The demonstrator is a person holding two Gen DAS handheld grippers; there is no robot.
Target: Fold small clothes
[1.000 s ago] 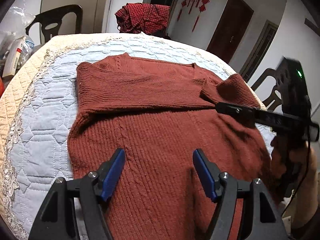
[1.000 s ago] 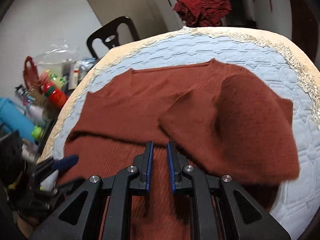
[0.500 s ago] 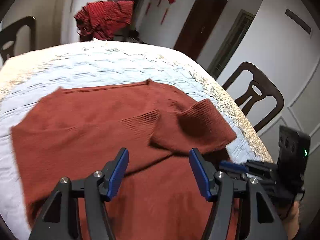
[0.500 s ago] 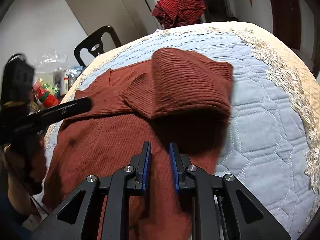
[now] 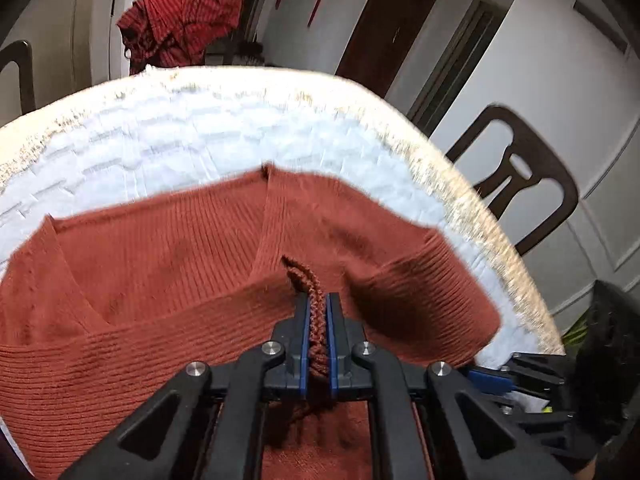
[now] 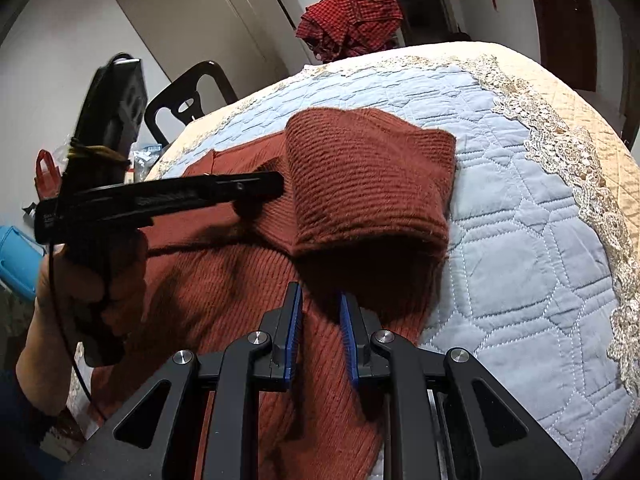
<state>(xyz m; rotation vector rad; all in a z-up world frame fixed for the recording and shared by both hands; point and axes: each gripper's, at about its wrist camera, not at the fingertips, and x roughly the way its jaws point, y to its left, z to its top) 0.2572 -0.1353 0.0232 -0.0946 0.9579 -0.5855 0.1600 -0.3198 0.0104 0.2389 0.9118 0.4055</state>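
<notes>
A rust-red knit sweater [image 5: 168, 264] lies on the quilted blue table cover [image 5: 224, 136], both sleeves folded in across the body. My left gripper [image 5: 318, 312] is shut on a pinched ridge of the sweater's knit near the middle. In the right wrist view the left gripper [image 6: 276, 184] reaches in from the left, touching the sweater [image 6: 224, 280] beside the folded right sleeve [image 6: 368, 184]. My right gripper [image 6: 320, 308] hovers low over the sweater's right side, its jaws a little apart with nothing between them.
A red checked cloth [image 6: 356, 16] hangs on a chair behind the table. Dark chairs stand at the right [image 5: 516, 184] and far left [image 6: 188, 96]. Bags and bottles [image 6: 44, 168] crowd the left side. The lace-trimmed table edge [image 6: 576, 168] curves along the right.
My left gripper moved forward over the sweater and closed on a fold of its knit. My right gripper's jaws opened a little; the right sleeve now lies folded inward.
</notes>
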